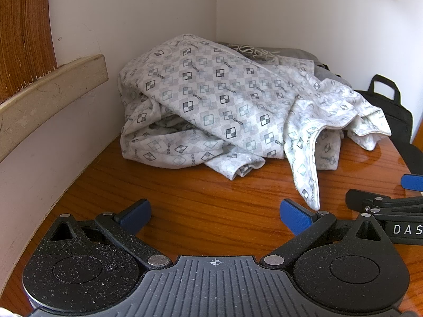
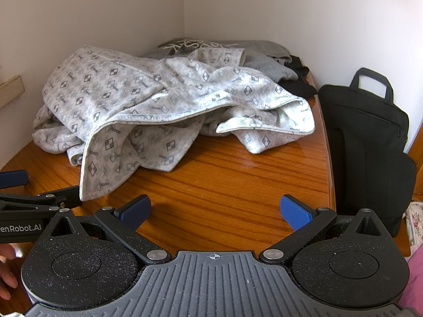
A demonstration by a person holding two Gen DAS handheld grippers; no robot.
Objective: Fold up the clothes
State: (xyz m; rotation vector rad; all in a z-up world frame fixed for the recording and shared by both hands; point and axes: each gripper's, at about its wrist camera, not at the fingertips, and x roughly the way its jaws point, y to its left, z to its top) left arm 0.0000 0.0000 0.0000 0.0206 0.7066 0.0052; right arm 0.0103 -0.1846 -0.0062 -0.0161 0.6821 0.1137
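The patterned garment (image 1: 211, 100) lies crumpled in a heap at the back of the wooden table (image 1: 211, 206), pushed into the corner where the two white walls meet, with grey clothes (image 2: 264, 60) partly under and behind it. It looks soft, light and limp — cloth that will sag and drag when lifted, not slip. Its piped hem (image 2: 111, 132) trails forward toward the near edge, and that edge or a corner of it seems the fairest place to take hold, since the bulk is bunched and layered; which part is sleeve and which is body cannot be told from here.

The left gripper (image 1: 215, 215) and the right gripper (image 2: 215, 212) both have their blue fingers spread wide, nothing between them. The heap lies ahead of both, apart from the fingers — only the trailing hem comes near, just beside the left gripper's right finger (image 1: 297, 215). A black bag (image 2: 370, 137) stands off the table's right edge.
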